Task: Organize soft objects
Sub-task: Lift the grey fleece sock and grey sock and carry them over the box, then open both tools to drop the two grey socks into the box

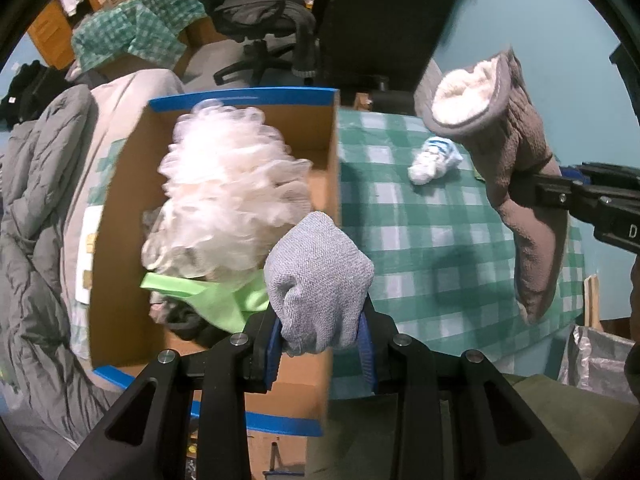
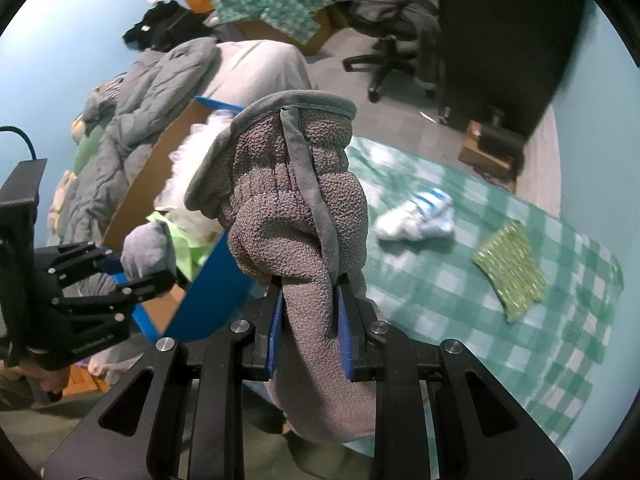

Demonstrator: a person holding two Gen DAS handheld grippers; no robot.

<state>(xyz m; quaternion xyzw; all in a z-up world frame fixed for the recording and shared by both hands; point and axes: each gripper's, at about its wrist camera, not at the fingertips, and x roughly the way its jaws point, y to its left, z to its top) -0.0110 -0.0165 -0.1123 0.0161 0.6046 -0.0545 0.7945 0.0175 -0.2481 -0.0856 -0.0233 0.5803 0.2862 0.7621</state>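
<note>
We saw the tabletop (image 1: 432, 216) covered in a green-and-white checked cloth, and hard against its left edge stood an open cardboard box (image 1: 120, 216) with blue tape along its rims. Inside the box lay a white mesh bath pouf (image 1: 228, 188) on top of a light green cloth (image 1: 224, 300), with some darker fabric underneath that we could not identify. The right gripper (image 2: 310, 316) had its jaws clenched on a brown fleece-lined mitten (image 2: 296, 208), held up above the tabletop with its white-lined cuff pointing upward and its lower end hanging below the jaws. The left gripper (image 1: 322, 344) had its jaws clamped on a small bunched grey knit cloth (image 1: 320, 276), held over the near right corner of the box, just beside the green cloth. On the tabletop, well apart from the box, lay a balled white sock with blue stripes (image 2: 418, 216), and further to the right of it a flat green knitted square (image 2: 510, 266) near the cloth's edge.
</note>
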